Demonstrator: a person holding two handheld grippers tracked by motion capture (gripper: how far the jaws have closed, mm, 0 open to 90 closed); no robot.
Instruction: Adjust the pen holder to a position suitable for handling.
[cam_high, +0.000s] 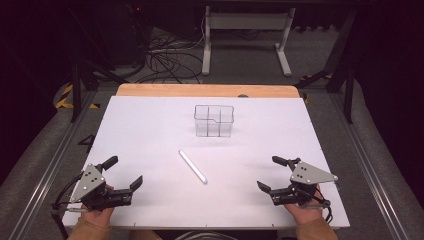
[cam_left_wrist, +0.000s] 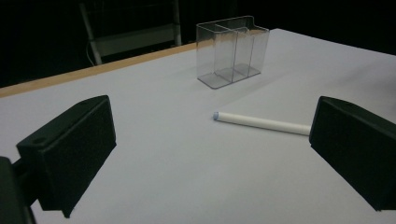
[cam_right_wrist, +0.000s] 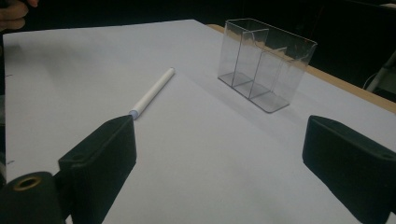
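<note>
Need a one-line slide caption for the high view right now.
Two open hand-held grippers, left and right, rest at the near table edge; a white marker lies before an empty clear divided organizer.

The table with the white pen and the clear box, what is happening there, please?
A person holds a claw in each hand at the near edge of the white table. The left claw and the right claw are both open and empty. A white pen lies flat between them, untouched. A clear divided box stands upright and empty farther back.

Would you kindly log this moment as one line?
left gripper: open, empty | right gripper: open, empty | pen: flat on table | clear organizer: upright, empty
</note>
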